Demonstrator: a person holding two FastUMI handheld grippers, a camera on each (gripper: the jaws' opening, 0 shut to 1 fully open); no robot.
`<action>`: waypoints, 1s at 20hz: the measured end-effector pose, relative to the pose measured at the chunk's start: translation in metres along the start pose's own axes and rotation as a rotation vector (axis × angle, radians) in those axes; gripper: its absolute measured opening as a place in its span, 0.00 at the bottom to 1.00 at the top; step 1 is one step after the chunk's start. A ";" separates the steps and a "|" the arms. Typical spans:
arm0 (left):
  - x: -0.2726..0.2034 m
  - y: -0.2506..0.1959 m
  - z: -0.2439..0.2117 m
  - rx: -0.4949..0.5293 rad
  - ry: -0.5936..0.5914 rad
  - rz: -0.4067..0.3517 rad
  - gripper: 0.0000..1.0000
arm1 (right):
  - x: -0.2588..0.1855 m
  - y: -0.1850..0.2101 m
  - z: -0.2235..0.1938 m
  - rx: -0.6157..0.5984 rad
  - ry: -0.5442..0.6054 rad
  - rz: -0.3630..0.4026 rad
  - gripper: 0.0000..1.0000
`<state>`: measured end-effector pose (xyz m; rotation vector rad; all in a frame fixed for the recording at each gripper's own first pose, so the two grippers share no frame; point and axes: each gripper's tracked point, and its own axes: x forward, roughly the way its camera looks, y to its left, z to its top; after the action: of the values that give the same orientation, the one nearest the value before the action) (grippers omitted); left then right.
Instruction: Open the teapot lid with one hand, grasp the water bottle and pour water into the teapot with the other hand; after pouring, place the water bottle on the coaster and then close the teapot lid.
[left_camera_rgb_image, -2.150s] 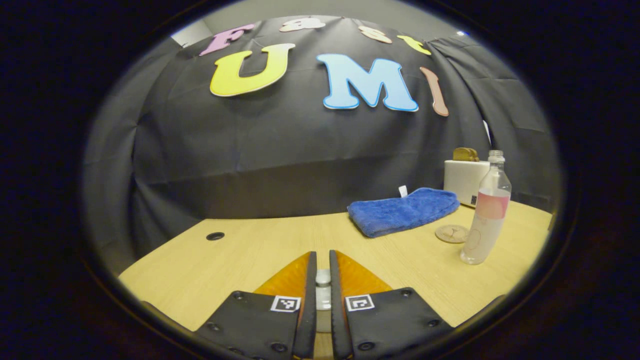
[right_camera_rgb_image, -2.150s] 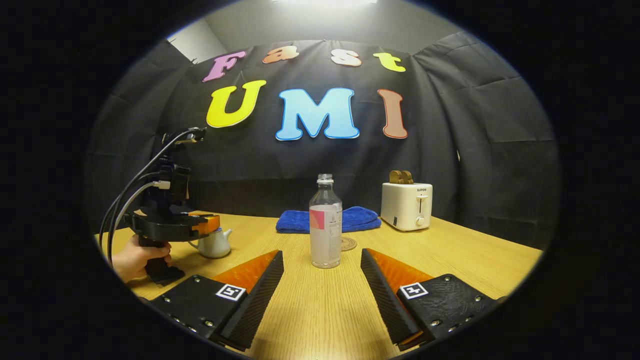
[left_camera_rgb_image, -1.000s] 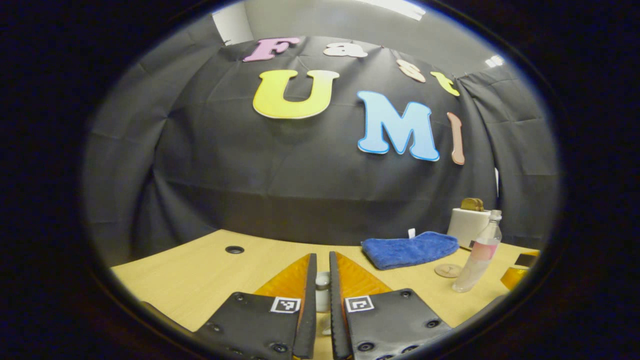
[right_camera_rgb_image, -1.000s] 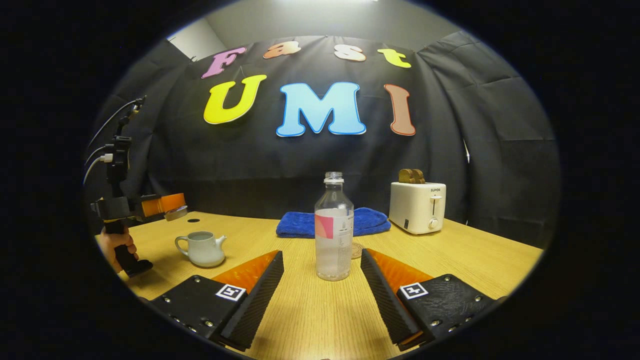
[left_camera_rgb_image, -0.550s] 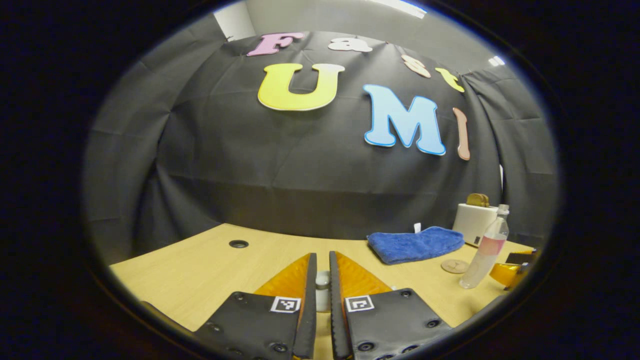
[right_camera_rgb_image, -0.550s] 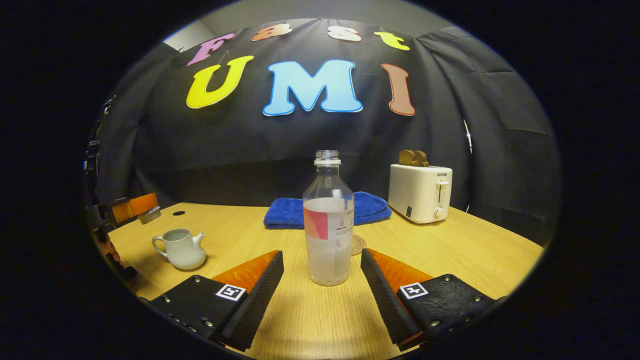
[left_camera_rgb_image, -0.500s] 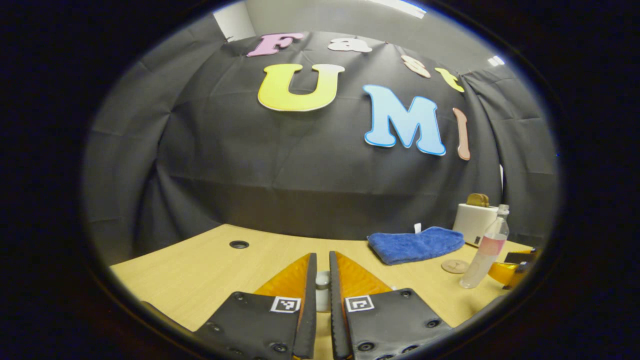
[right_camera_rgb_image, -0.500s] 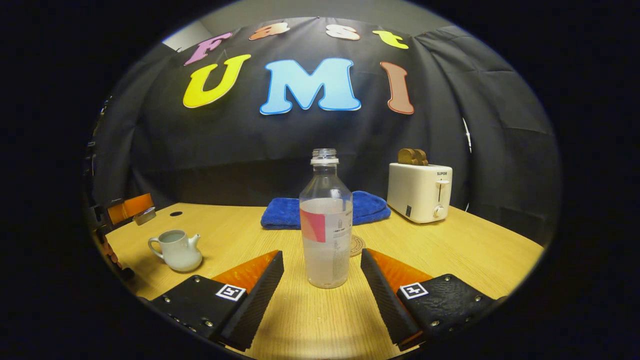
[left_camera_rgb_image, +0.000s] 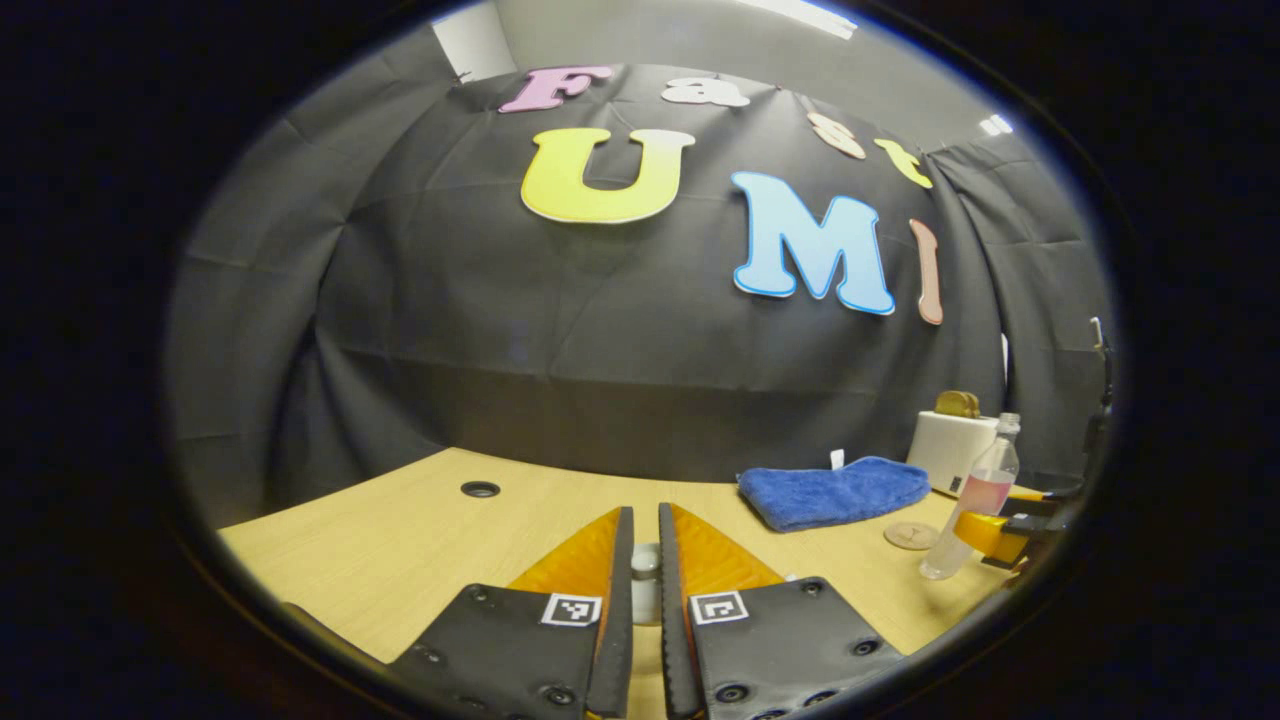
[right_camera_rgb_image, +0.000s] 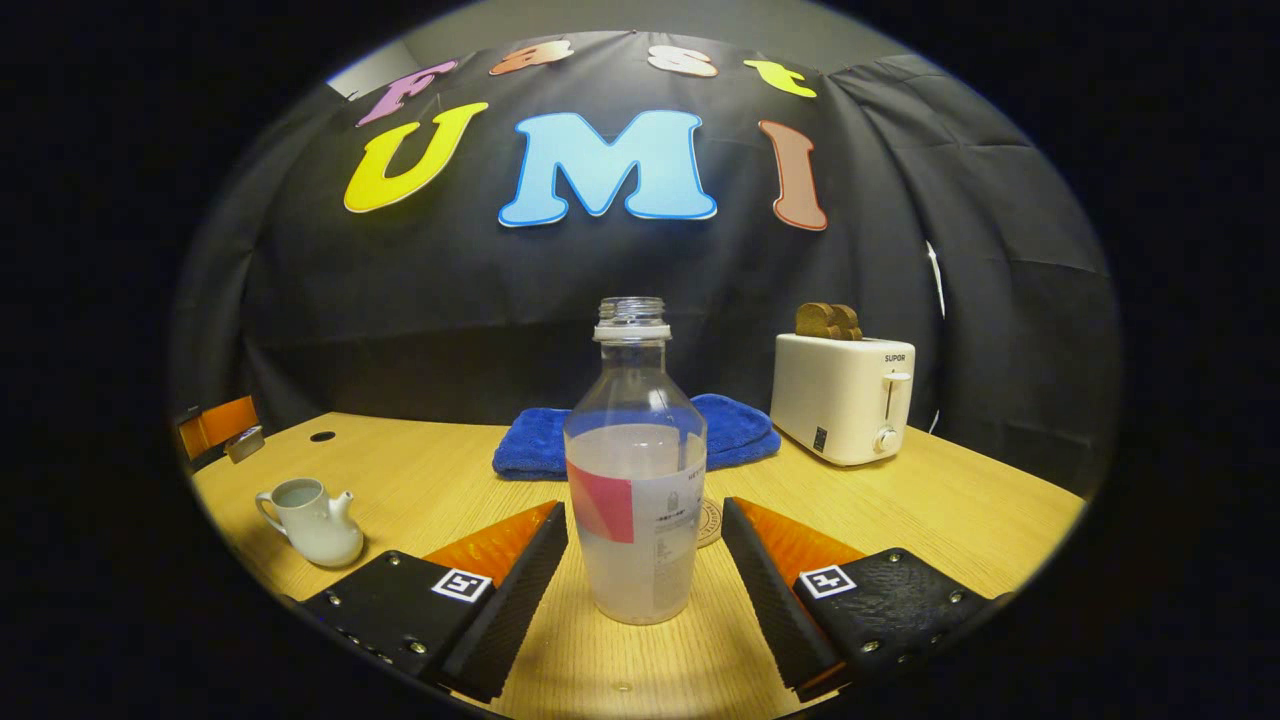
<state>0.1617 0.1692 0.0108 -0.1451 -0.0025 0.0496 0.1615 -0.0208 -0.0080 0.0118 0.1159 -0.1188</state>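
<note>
A clear, uncapped water bottle (right_camera_rgb_image: 635, 500), partly full and with a pink label, stands on the table between the fingers of my right gripper (right_camera_rgb_image: 642, 510). That gripper is open, with a small gap on each side of the bottle. The small white teapot (right_camera_rgb_image: 310, 520) sits lidless at the left. My left gripper (left_camera_rgb_image: 643, 515) is shut on the lid's white knob (left_camera_rgb_image: 645, 578), held above the table. In the right gripper view it shows at the far left edge (right_camera_rgb_image: 215, 428) with the lid (right_camera_rgb_image: 245, 443). The round coaster (right_camera_rgb_image: 710, 522) lies just behind the bottle.
A folded blue towel (right_camera_rgb_image: 740, 425) lies at the back of the wooden table (right_camera_rgb_image: 950, 510). At the back right stands a white toaster (right_camera_rgb_image: 845, 400) with bread in it. A round cable hole (left_camera_rgb_image: 480, 489) is in the table at the far left.
My right gripper has moved forward, so the bottle now stands between its fingers. My left gripper lifted the lid off the teapot and carried it up and to the left.
</note>
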 end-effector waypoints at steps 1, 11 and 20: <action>0.000 0.001 0.000 -0.008 0.000 0.002 0.22 | 0.003 0.002 0.000 -0.004 -0.001 0.004 0.96; 0.001 0.008 -0.002 -0.016 0.007 0.009 0.18 | 0.027 0.007 -0.001 -0.015 0.025 0.008 0.96; 0.001 0.018 0.001 -0.007 0.001 0.013 0.22 | 0.024 0.013 0.004 -0.088 0.004 -0.026 0.76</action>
<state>0.1619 0.1875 0.0096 -0.1517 -0.0003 0.0620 0.1873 -0.0110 -0.0073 -0.0775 0.1255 -0.1391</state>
